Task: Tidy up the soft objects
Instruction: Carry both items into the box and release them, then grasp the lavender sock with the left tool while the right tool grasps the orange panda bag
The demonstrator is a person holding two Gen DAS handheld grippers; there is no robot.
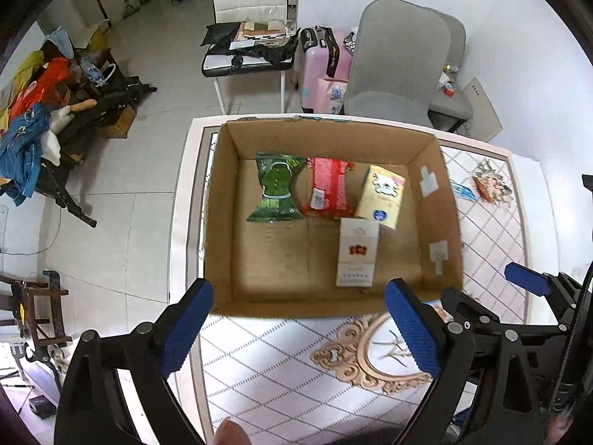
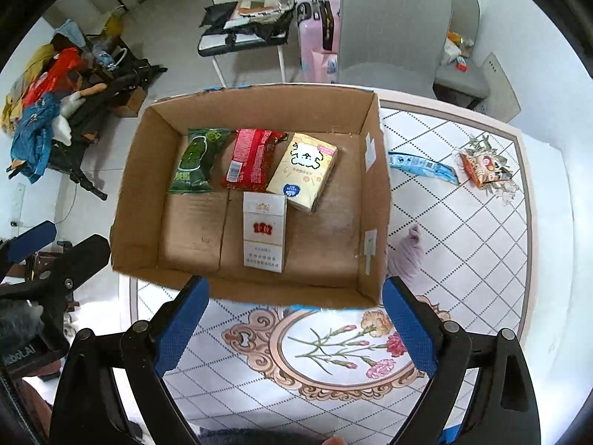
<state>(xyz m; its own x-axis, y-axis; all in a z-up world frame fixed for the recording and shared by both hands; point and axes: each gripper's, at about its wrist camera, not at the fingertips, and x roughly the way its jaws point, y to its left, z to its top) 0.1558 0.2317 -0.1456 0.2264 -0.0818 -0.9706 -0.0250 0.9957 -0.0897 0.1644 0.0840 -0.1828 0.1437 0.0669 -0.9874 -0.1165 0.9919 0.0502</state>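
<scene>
tiled table (image 2: 463,259), cluttered room behind. cardboard box (image 2: 137,200) holds four packs; blue sachet (image 2: 422,167), orange wrapper (image 2: 481,170) and pale cloth (image 2: 407,252) lie outside. light, crinkly, probably slippery: pinch mid-body. your left gripper (image 1: 298,328) and right gripper (image 2: 294,326) gape, holding nothing.

Brown cardboard box (image 2: 374,200) holds a green packet (image 2: 194,161), a red packet (image 2: 252,159), a pale yellow tissue pack (image 2: 302,170) and a white-and-red carton (image 2: 264,231). The tabletop (image 2: 463,244) is white with diamond lattice and pink carnations.
</scene>
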